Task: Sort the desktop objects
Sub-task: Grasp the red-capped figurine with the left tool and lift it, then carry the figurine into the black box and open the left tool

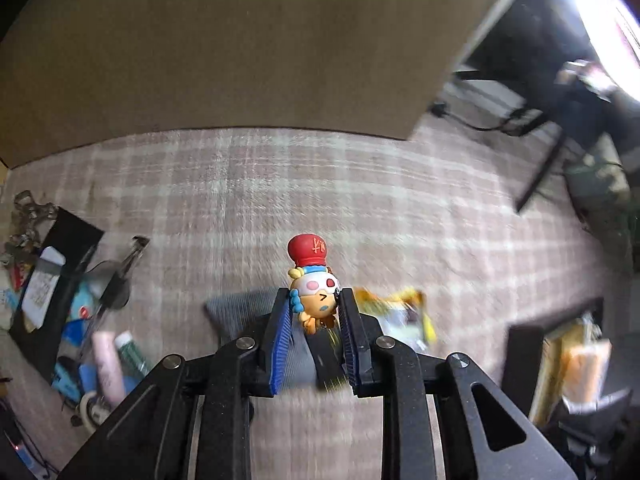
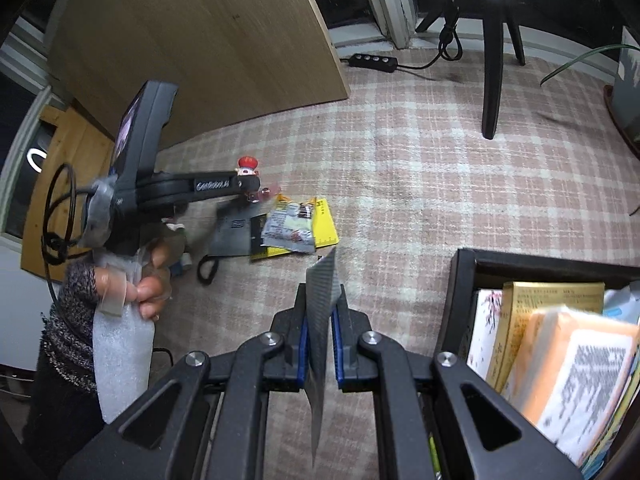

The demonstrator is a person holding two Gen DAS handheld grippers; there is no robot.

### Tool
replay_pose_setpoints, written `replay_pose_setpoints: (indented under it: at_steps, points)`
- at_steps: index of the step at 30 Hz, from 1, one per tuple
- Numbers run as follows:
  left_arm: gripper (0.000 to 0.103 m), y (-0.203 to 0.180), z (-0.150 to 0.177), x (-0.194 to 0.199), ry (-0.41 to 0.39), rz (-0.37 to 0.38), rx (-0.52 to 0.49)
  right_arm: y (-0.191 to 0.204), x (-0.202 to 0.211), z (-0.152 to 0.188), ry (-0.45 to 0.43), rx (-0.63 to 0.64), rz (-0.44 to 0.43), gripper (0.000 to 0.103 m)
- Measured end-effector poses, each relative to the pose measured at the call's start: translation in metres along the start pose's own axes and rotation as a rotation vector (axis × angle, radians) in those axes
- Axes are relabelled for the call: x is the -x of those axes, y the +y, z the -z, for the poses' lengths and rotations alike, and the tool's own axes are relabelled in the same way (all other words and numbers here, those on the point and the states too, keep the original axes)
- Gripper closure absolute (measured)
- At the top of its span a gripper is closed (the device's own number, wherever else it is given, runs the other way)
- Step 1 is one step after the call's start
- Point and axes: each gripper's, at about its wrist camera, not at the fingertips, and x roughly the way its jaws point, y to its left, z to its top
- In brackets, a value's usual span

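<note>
Rug: pink plaid rug [image 2: 420, 168] under everything.
Box: black box [image 2: 464, 280] near right, books inside.
Right gripper [image 2: 320, 312]: pinching a grey ribbed card [image 2: 322, 280], held upright.
Left gripper [image 1: 316, 304]: clamping a red-hatted toy figure [image 1: 314, 280] above the rug.
Packets: yellow snack packets [image 2: 296, 224] lying beyond, centre.

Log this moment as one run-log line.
left claw: shut on figurine, lifted over rug | right claw: shut on grey card | black bin at right, holds boxes
</note>
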Motion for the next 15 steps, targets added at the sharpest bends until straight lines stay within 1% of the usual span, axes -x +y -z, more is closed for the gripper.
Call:
replay_pose_setpoints:
  at_steps: [2,5,7,8,9,11,12,15]
  points:
    - [0.081,-0.003,0.013,0.021,-0.020,0.020,-0.030,0.003,0.011,0.009,-0.017,0.006,-0.014,0.093]
    - [0.081,-0.020,0.035,0.058,-0.053,0.068,-0.092,0.002,0.030,0.023,-0.040,0.005,-0.024,0.093]
    - [0.081,-0.037,0.041,0.067,-0.061,0.096,-0.129,-0.003,0.045,0.035,-0.059,-0.001,-0.027,0.093]
    - [0.081,-0.044,0.048,0.077,-0.064,0.116,-0.153,-0.007,0.055,0.042,-0.073,-0.010,-0.028,0.093]
    - [0.081,-0.055,0.048,0.077,-0.066,0.129,-0.168,-0.011,0.061,0.047,-0.082,-0.017,-0.027,0.093]
    - [0.081,-0.077,0.061,0.091,-0.067,0.174,-0.221,-0.026,0.080,0.063,-0.108,-0.043,-0.010,0.093]
    - [0.081,-0.094,0.065,0.092,-0.065,0.197,-0.244,-0.032,0.088,0.067,-0.118,-0.054,0.000,0.093]
    - [0.081,-0.131,0.083,0.098,-0.043,0.270,-0.324,-0.064,0.116,0.088,-0.158,-0.117,0.041,0.093]
